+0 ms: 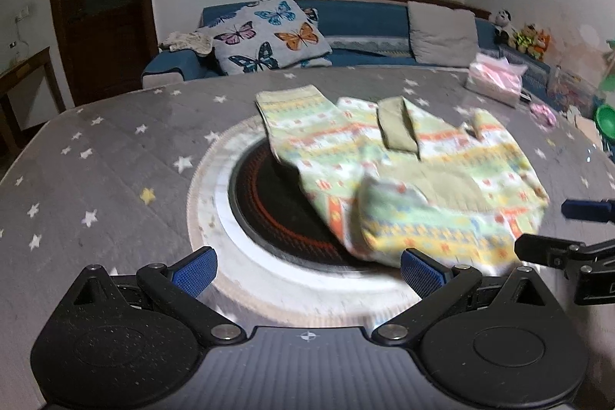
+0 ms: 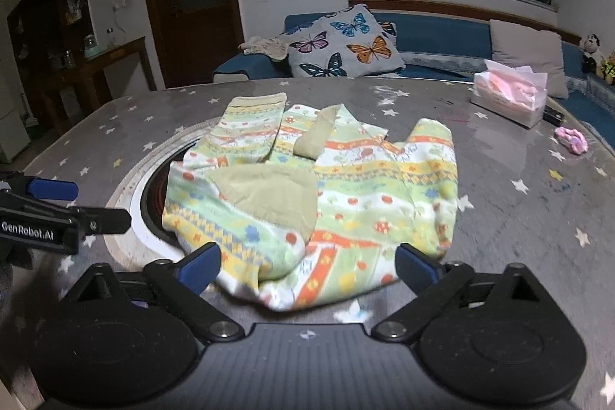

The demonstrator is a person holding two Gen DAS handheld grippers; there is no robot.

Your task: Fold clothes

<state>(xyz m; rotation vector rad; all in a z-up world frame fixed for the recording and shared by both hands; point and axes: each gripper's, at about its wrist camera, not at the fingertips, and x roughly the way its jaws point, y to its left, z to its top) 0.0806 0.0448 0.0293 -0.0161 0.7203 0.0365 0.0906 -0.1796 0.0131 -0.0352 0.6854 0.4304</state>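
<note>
A small patterned garment in green, yellow and orange lies partly folded on the grey star-print table, one sleeve laid across its front. My right gripper is open at the garment's near hem, which lies between the blue pads without being pressed. In the left wrist view the garment is ahead and to the right. My left gripper is open and holds nothing, over the round inset. Each gripper shows at the edge of the other's view: the right gripper and the left gripper.
A round black inset with a white rim sits in the table, partly under the garment. A tissue box and a pink item lie at the far right. Beyond the table stands a blue sofa with a butterfly pillow.
</note>
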